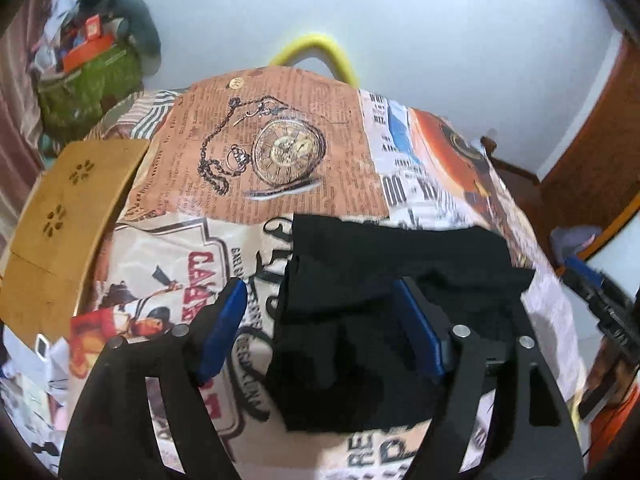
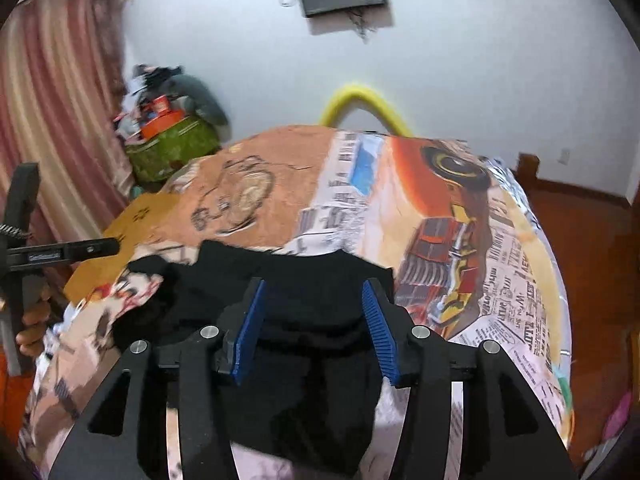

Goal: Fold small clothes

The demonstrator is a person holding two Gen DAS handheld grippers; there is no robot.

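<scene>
Black garment (image 1: 384, 280) lies partly folded on patterned counter (image 1: 280, 168); left gripper (image 1: 320, 328) and right gripper (image 2: 316, 328) hover, fingers spread, next grasping an edge.

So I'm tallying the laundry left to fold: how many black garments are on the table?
1. A single black garment lies on the printed tablecloth, beneath the open left gripper and open right gripper. Its folds could hide another piece.
</scene>
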